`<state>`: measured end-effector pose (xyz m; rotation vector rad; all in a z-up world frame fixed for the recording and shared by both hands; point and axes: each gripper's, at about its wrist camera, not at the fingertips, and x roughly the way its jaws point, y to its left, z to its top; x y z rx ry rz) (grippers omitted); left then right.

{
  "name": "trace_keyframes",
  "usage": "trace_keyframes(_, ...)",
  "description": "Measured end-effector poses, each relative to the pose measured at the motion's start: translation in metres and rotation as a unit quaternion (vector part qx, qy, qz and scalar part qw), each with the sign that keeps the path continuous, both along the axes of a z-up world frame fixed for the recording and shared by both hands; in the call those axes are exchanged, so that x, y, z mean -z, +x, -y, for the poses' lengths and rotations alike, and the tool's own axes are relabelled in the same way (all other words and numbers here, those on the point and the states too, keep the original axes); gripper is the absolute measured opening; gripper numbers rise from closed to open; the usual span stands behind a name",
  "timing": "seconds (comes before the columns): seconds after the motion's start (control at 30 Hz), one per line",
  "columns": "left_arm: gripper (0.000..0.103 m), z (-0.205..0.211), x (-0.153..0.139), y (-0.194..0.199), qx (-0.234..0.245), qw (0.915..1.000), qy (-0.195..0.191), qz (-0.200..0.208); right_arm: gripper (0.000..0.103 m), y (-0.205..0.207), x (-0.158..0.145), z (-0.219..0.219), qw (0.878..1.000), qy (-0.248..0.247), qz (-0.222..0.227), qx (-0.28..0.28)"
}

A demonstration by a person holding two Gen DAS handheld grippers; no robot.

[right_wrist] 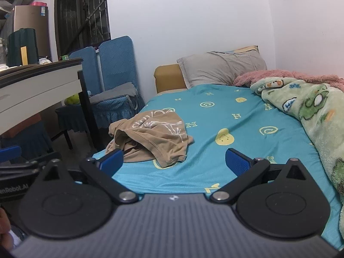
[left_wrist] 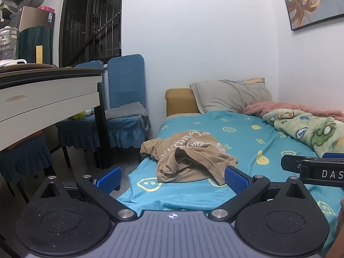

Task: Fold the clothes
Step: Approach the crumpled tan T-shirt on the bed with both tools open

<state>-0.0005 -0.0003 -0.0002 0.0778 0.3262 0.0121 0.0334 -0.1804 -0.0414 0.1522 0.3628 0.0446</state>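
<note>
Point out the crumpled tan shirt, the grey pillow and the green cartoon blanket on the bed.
Crumpled tan printed shirt (left_wrist: 189,157), left wrist view, on its bunched middle.
Grey rectangular pillow (right_wrist: 221,69), right wrist view, on its front face.
Green fleece cartoon blanket (right_wrist: 311,107), right wrist view, on the frog print.

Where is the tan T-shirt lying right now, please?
The tan T-shirt lies crumpled on the blue sheet near the bed's left edge, beside the blue-covered chairs.

Tan printed tee (left_wrist: 189,157) crumpled nr bed's edge

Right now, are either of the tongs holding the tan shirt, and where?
Nothing is held. Left tongs and right tongs are both open, short of the crumpled tan shirt.
</note>
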Motion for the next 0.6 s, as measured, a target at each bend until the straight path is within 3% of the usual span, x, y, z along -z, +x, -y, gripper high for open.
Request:
trace_keyframes(0.2, 0.103, 0.0020, 0.0016, -0.0035, -0.002, 1.0000, 0.003, 0.005, 0.103, 0.0076, 0.0003, -0.0052, 1.000, -0.016, -0.010, -0.001)
trace_keyframes(0.6, 0.103, -0.0024, 0.0022, 0.0027, -0.004, 1.0000, -0.002, -0.007, 0.103, -0.0005, -0.0010, 0.0030, 1.000, 0.001, -0.001, 0.004)
